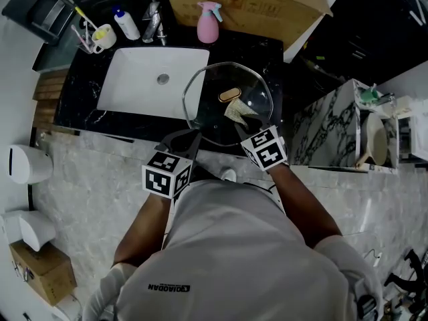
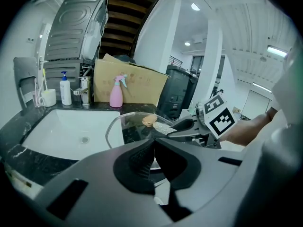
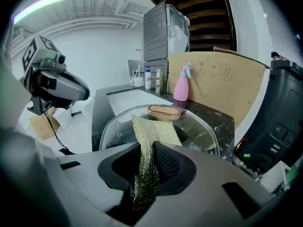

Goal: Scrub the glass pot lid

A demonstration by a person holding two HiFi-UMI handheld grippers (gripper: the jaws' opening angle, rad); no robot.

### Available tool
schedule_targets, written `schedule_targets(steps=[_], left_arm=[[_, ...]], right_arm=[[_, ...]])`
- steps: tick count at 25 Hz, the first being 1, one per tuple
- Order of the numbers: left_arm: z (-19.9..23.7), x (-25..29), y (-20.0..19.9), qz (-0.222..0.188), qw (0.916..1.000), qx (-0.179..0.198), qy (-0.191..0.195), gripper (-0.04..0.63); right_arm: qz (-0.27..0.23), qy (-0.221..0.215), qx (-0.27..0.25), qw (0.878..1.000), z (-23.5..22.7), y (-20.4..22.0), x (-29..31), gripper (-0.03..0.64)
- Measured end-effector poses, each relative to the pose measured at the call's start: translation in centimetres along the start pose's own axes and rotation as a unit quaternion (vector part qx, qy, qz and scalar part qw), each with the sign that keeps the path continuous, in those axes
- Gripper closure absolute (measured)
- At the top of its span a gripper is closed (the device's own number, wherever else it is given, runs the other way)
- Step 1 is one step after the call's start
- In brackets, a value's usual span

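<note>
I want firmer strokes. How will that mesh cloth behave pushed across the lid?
Probably floppy: the scouring cloth drapes limply from the right hand-held gripper onto the glass pot lid. Likely light, and its rough mesh should grip rather than slip.

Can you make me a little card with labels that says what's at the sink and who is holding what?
place: dark counter with a white sink
lid holder: left tongs, shut on the rim of the glass pot lid
scrubber: right tongs, shut on a mesh scrubbing cloth
cloth: lies on the lid, reaching towards its wooden handle
behind: pink spray bottle, cardboard box
</note>
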State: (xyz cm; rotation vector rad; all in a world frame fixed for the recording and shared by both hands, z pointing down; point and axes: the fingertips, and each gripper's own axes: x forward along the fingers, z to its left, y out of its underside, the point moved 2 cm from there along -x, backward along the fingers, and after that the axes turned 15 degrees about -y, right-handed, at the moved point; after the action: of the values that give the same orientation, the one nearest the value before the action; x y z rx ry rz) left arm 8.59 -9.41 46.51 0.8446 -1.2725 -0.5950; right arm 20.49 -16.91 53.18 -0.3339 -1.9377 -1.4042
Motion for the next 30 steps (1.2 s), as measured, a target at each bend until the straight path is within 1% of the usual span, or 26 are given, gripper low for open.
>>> schedule_targets(steps=[9,13,16,19,21,24,30], left_arm=[[-0.3,-0.4,0.3,-0.001,1.0,0.001,-0.002,0.58],[-0.6,-0.5,0.5,0.001,1.0,0.001,-0.003,0.58],[-0.9,-0.5,0.5,0.001,1.0,0.001,-0.004,0.58],[-1.3,-0.6,0.5,0.0,1.0,0.001,-0.008,0.58],[-1.5,-0.8,0.6,-0.001,1.0,0.001,-0.01,0.58],[-1.7,-1.1,0.8,-0.002,0.9999,0.001,-0.013,0.58],[-2.4,-1.7,1.6,0.009,0.9998,0.009,-0.014,0.58]], right_arm=[[0.003,-0.008,-0.022,1.0,1.4,0.2,0.2,0.517],[0.007,-0.041,-0.048,0.998,3.3,0.0,0.7,0.517],[0.029,-0.062,-0.087,0.994,4.7,-0.1,1.0,0.517],[0.053,-0.1,-0.129,0.985,6.5,0.3,1.4,0.514],[0.067,-0.112,-0.155,0.979,7.4,0.7,1.6,0.511],[0.071,-0.105,-0.177,0.976,7.7,1.0,1.8,0.511],[0.071,-0.098,-0.188,0.975,8.2,1.5,1.8,0.508]])
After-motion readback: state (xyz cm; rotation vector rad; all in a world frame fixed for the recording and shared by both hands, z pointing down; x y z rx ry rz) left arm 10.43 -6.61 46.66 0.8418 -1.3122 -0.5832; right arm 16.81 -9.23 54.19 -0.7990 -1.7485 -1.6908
